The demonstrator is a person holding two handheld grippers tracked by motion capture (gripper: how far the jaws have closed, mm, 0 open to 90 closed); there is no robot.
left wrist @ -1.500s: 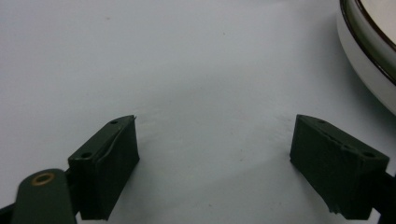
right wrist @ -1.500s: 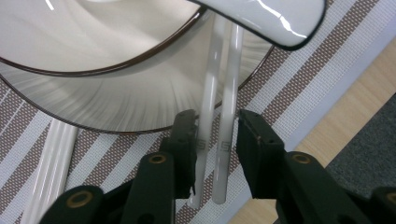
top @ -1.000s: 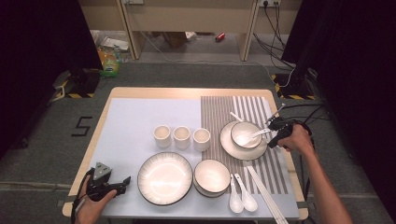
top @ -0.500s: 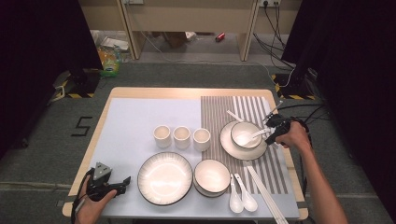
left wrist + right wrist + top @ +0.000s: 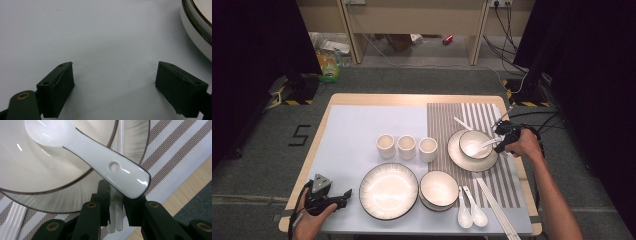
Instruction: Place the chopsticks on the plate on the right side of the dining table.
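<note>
Where the striped mat (image 5: 507,165) covers the right part of the table (image 5: 362,100), the right gripper (image 5: 503,142) sits at the right edge of a plate (image 5: 457,152) that carries a small bowl (image 5: 469,137). A white spoon (image 5: 100,157) lies with its scoop inside the bowl and its handle running out over the bowl's rim toward this gripper. In the right gripper view the jaws stand close together directly below the broad end of the handle, which overhangs them. Between the jaws is a pair of white chopsticks (image 5: 116,220), and the chopsticks pass under the spoon and on across the plate. The jaws appear to pinch the chopsticks, though actual contact of the pads cannot be confirmed; whether the spoon handle touches the jaws cannot be told either. The left gripper (image 5: 343,196) rests low at the near left corner of the table, well apart from the spoon, its jaws spread wide with nothing between them, over bare pale surface. The rim of a large plate (image 5: 197,27) shows just beside it. Three cups (image 5: 406,146) stand in a row left of the bowl. A second bowl (image 5: 438,189), two more spoons (image 5: 471,214) and another pair of chopsticks (image 5: 497,210) lie near the front edge.
</note>
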